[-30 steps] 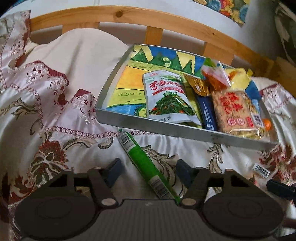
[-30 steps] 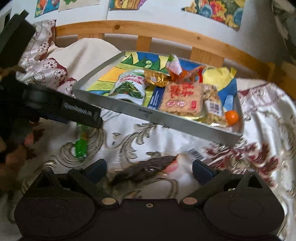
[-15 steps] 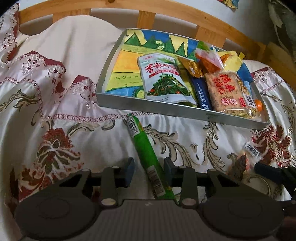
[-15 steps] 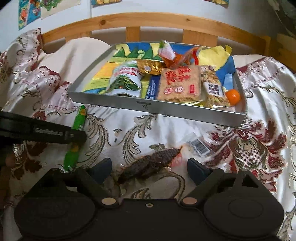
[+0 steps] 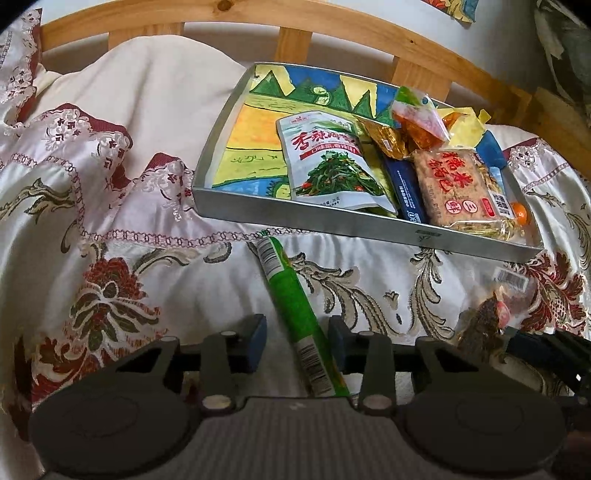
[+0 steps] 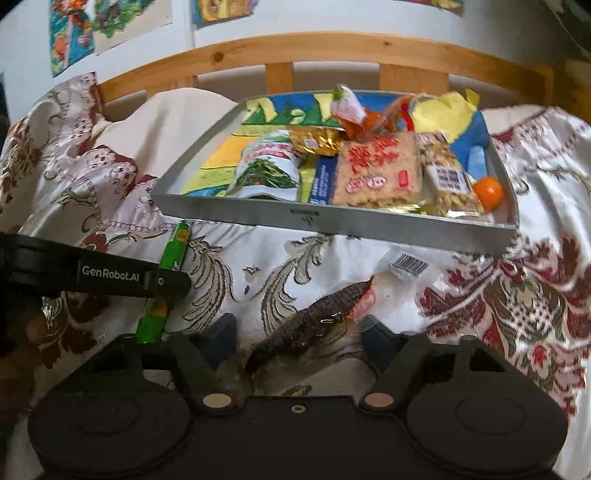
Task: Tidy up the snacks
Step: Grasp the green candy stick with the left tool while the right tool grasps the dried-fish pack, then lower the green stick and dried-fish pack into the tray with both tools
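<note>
I am working over a bed spread with a cream satin bedspread [image 5: 110,229] patterned in dark red flowers, a wooden headboard [image 5: 332,26] running along its far edge. A grey metal tray [image 5: 306,218] with a painted landscape on its floor is lying toward the far side of the bed, near the headboard. Its right half is holding the snacks already gathered: a white seaweed pouch [image 5: 328,162] near the middle, a square rice-cracker pack [image 5: 456,188] to its right, a dark blue bar [image 5: 406,188] wedged between those two, a gold wrapper [image 5: 386,138] behind them, and a small orange ball [image 5: 521,214] in the tray's near right corner.

On the bedspread, just in front of the tray's near wall, a long green stick pack [image 5: 295,310] is lying with its far end almost at the wall. My left tongs [image 5: 297,341] are straddling its near half, narrowed around it; the right pad looks to be touching the pack, while a gap is showing on the left.

To the right, a clear pack of dark dried fish [image 6: 317,321] is lying on the bedspread in front of the tray. My right tongs [image 6: 299,336] have just been closing around it, both pads now looking to be at its edges.
</note>
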`<action>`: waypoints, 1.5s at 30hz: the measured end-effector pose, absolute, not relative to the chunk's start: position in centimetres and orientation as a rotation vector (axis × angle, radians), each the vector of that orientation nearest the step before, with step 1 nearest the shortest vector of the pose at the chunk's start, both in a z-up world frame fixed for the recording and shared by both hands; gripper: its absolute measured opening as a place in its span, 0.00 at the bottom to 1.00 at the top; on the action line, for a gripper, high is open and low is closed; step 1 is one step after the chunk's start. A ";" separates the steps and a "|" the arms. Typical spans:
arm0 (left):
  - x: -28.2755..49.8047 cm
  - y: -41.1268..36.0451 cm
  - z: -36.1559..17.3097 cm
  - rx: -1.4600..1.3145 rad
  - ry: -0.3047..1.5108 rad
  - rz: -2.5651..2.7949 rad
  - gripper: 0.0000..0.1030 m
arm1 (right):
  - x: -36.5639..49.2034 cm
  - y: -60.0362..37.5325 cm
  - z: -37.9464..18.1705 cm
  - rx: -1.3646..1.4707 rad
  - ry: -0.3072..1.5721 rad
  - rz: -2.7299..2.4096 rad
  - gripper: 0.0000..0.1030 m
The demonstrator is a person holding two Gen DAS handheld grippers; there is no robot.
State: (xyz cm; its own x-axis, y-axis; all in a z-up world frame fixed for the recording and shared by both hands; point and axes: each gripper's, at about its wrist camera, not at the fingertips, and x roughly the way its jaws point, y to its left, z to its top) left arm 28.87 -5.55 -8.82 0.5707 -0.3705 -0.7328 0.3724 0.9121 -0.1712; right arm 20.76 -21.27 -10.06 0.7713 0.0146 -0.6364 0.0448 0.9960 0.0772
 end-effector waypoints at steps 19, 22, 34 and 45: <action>28.5 -6.3 -8.7 0.040 0.832 -0.409 0.35 | 20.6 -20.9 -9.7 0.085 0.660 0.012 0.39; 28.4 -6.2 -8.5 0.034 0.834 -0.420 0.26 | 20.5 -20.9 -9.6 0.088 0.649 0.012 0.37; 28.1 -5.7 -7.5 -0.072 0.858 -0.460 0.19 | 19.7 -19.4 -8.0 0.037 0.547 0.079 0.15; 28.3 -4.3 -4.9 -0.159 0.766 -0.412 0.19 | 19.8 -20.0 -6.7 0.045 0.481 0.067 0.12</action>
